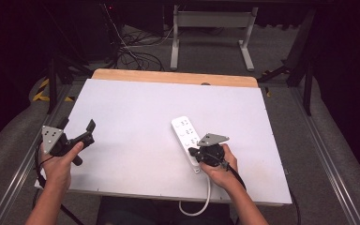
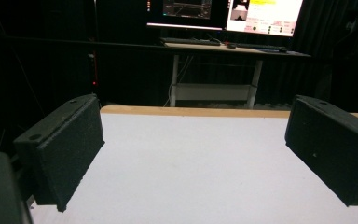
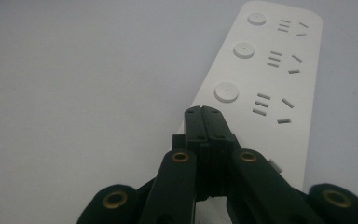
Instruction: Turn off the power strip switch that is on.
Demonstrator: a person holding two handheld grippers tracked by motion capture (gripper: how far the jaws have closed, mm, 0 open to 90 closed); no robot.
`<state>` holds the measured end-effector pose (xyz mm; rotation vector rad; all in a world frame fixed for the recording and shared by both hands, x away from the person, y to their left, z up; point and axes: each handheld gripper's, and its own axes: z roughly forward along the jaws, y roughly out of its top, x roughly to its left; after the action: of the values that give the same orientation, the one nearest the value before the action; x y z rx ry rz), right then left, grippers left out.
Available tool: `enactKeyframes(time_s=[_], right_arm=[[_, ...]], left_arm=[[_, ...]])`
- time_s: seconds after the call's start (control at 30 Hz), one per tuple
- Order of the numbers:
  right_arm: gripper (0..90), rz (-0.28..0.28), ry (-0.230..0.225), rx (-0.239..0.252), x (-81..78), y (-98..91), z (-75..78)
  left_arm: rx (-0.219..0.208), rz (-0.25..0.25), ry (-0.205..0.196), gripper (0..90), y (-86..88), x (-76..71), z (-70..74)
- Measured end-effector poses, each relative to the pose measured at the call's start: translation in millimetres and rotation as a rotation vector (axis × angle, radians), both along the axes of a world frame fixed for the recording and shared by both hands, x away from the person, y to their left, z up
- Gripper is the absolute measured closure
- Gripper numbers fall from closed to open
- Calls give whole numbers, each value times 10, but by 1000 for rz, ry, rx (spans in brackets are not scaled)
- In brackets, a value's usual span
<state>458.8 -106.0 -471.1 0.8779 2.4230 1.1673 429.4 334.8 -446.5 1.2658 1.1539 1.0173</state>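
Your left gripper (image 1: 85, 132) hangs over the left edge of the white table (image 1: 136, 108), its jaws spread wide with nothing between them; in the left gripper view the two black pads (image 2: 67, 140) frame bare white board. To the right of the table's middle lies the white power strip (image 1: 185, 133), flat on the surface, sockets up, its near end toward you and its white cable (image 1: 201, 201) looping off the near edge. Your right gripper (image 1: 198, 152) sits over that near end with jaws clenched together and gripping nothing, the tips (image 3: 209, 123) poised above the strip's lower left corner. Judged from its looks, the strip is a rigid plastic bar, light but smooth enough to slip, and the trailing cable will drag on any lift. Its long sides look like the place to pinch, near the cable end, where the body is plain and free of the round buttons (image 3: 226, 91)
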Motion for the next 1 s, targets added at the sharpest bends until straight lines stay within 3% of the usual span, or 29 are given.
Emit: enactKeyframes(time_s=[0.23,0.57,0.73,0.93,1.0], right_arm=[[900,2,9,-7,10,3,18],[900,3,-19,-27,-11,29,62],[900,6,-30,40,-8,-53,96],[900,1,-80,102,-40,-130,249],[900,-3,-104,146,-54,-192,312]], left_arm=[[-4,2,-1,48,-2,4,1],[5,3,-2,49,-19,1,1],[11,2,1,49,-20,21,-5],[8,0,1,49,-17,25,-6],[6,0,0,49,-14,22,-3]])
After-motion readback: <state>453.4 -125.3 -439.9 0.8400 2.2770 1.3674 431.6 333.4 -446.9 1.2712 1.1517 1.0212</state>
